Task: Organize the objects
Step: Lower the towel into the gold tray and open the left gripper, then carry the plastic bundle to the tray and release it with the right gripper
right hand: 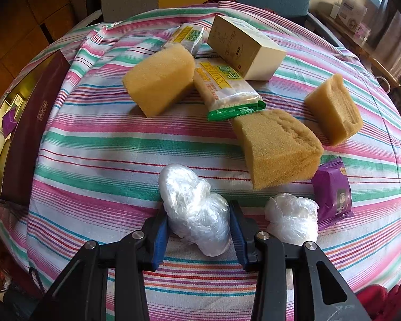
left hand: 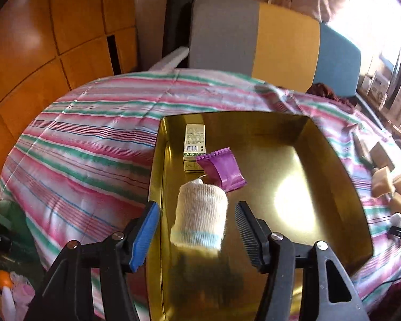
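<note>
Inside the gold-lined gift box (left hand: 334,165), on a bed under a striped cover (left hand: 88,139), the left gripper (left hand: 197,230) stood with its jaws apart and clear of a rolled white sock (left hand: 200,214) lying between them on the box floor. Beyond the sock lay a purple foil sachet (left hand: 222,169) and a small printed carton (left hand: 194,144), the sachet leaning against the carton.

Over the striped cover, the right gripper (right hand: 199,230) was clamped on a wad of clear plastic film (right hand: 193,208), both pads pressing its flanks. A second wad (right hand: 291,216) lay just beside it, with a purple snack packet (right hand: 332,195) touching that one.

Handling assessment: the film wad appeared very light, soft and compressible, with a slick crinkled skin; a grip across its thick middle, as held, seemed soundest, since the loose ends would likely slide or unravel. It did not look fragile.

Other items, well apart from the gripper: three tan sponge blocks (right hand: 278,144), porous and springy in appearance, wedge-cut; two biscuit packs (right hand: 227,88) in glossy wrap, probably brittle inside; a stiff cream cardboard box (right hand: 246,48) resting partly on one pack. The maroon outer wall of the gift box (right hand: 32,133) showed at the left edge.
</note>
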